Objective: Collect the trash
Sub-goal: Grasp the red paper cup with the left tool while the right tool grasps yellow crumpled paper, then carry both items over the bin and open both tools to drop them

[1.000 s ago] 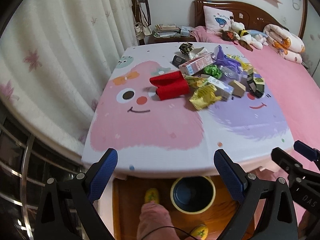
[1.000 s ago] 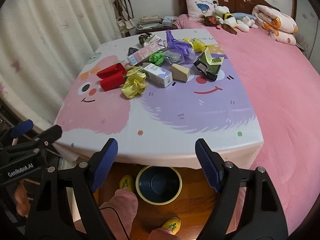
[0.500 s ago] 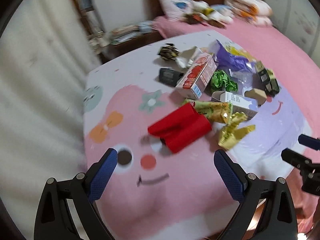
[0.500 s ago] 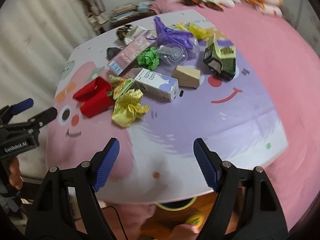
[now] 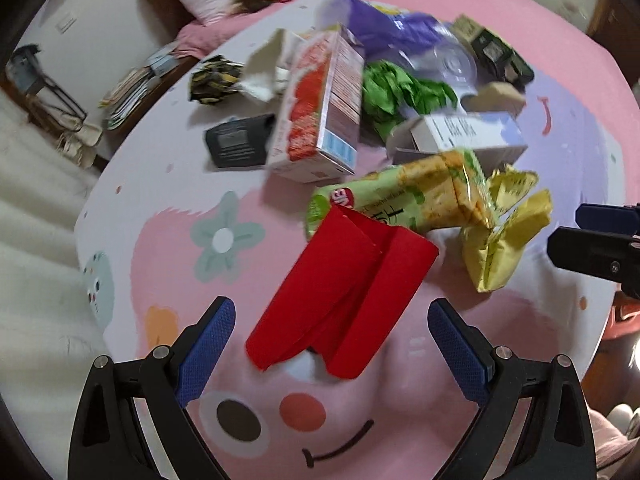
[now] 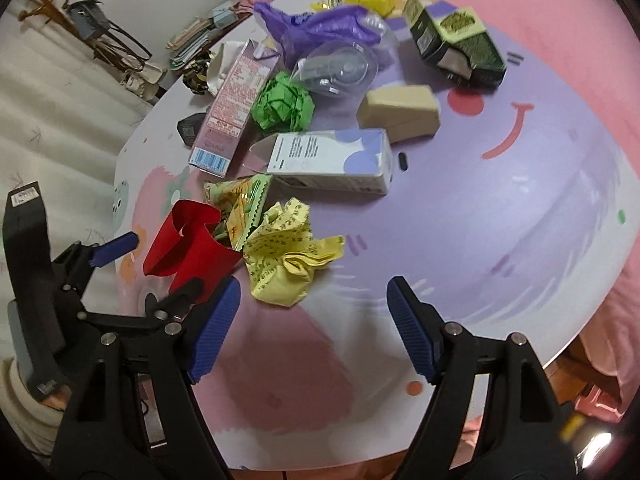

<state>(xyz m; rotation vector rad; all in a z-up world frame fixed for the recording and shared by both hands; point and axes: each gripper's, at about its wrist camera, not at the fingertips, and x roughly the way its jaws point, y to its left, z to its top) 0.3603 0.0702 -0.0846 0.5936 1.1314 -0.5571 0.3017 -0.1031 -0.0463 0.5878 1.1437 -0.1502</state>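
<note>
Aim matters: the left gripper (image 5: pixel 331 346), jaws spread, frames the folded red cardboard sleeve (image 5: pixel 344 300) near the table's (image 6: pixel 540 200) left edge; close across its narrow folded body. Rightward, the right gripper (image 6: pixel 313 320), also spread and empty, suits the crumpled yellow wrapper (image 6: pixel 286 256) just ahead.

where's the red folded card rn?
The red folded card lies on the table's pink side, centred ahead of the open left gripper, its far end touching the green snack wrapper.
</note>
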